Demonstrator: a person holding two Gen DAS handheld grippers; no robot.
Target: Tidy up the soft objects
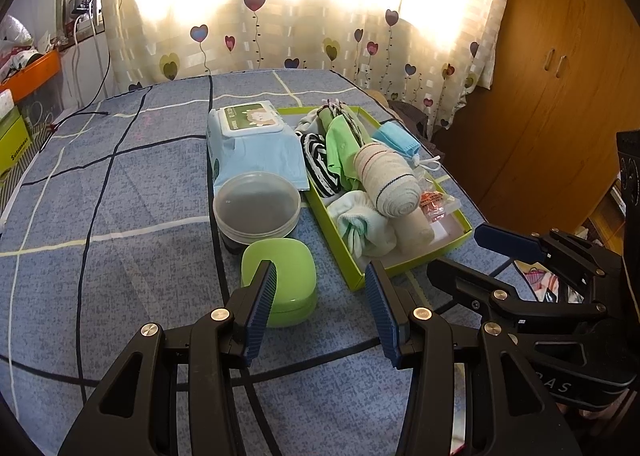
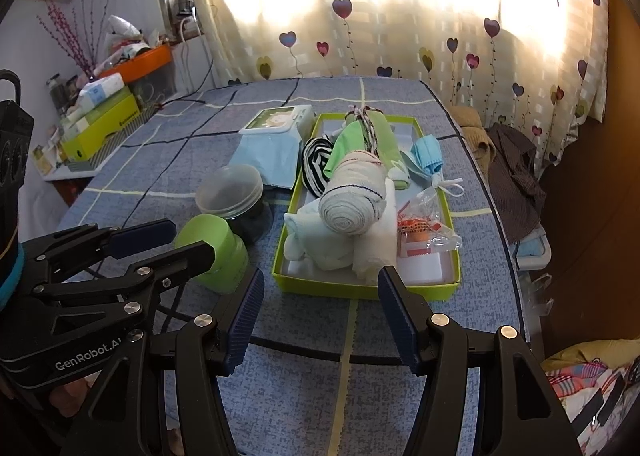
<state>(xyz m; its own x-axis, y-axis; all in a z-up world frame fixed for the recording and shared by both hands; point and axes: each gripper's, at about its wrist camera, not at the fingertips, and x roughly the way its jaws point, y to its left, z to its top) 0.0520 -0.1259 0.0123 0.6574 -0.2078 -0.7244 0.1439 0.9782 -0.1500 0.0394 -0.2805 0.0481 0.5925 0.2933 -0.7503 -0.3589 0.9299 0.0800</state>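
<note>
Both pairs of fingers are spread and grasp nothing: left gripper (image 1: 320, 304) near a green lidded case (image 1: 280, 280), right gripper (image 2: 322, 310) before the lime tray (image 2: 360, 290). Rolled towel (image 2: 352, 200), socks (image 1: 360, 224), striped cloth (image 1: 318, 162) and what may be a face mask (image 2: 428, 154) lie inside it, on the blue checked worktop (image 1: 120, 216).
</note>
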